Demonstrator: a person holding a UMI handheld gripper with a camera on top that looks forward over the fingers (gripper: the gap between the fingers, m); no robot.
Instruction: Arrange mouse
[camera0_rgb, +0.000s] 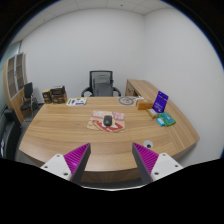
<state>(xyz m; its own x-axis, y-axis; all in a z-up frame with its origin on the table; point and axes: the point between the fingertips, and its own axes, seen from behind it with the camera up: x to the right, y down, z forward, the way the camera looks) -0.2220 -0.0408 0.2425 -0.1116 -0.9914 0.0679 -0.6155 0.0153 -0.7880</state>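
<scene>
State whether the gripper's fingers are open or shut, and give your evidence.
Open. The gripper has a wide gap between its two fingers, showing bare table, and the mouse lies well beyond them.

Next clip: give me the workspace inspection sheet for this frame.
Surface: curved wooden desk, mostly bare near the gripper.
Job's things: dark mouse on a patterned mouse pad, mid-desk, well beyond the jaws.
Clutter: purple sign, small teal items, papers, boxes at the far side.
Grippers: gripper with jaws open, holding nothing.
Cables: nothing seen.
Surroundings: office chair, shelf, white walls.
</scene>
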